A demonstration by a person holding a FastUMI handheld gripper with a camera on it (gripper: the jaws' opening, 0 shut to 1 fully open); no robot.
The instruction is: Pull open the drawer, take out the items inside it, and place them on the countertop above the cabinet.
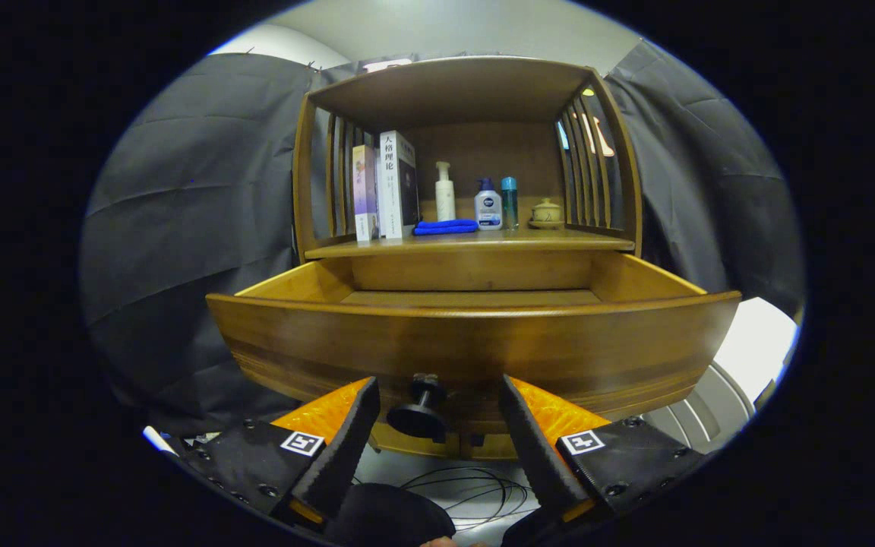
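The drawer [475, 346] of the wooden cabinet stands pulled far out toward me. Its front is a wide brown board with darker grain lines near the lower edge. The dark round knob [421, 414] sticks out from the middle of this front, and it sits between the fingers of my gripper [436, 406], which are spread apart and do not press on it. Over the front edge I see the two side walls, the back wall and a strip of the floor of the drawer. The worktop [551, 241] lies just above the drawer.
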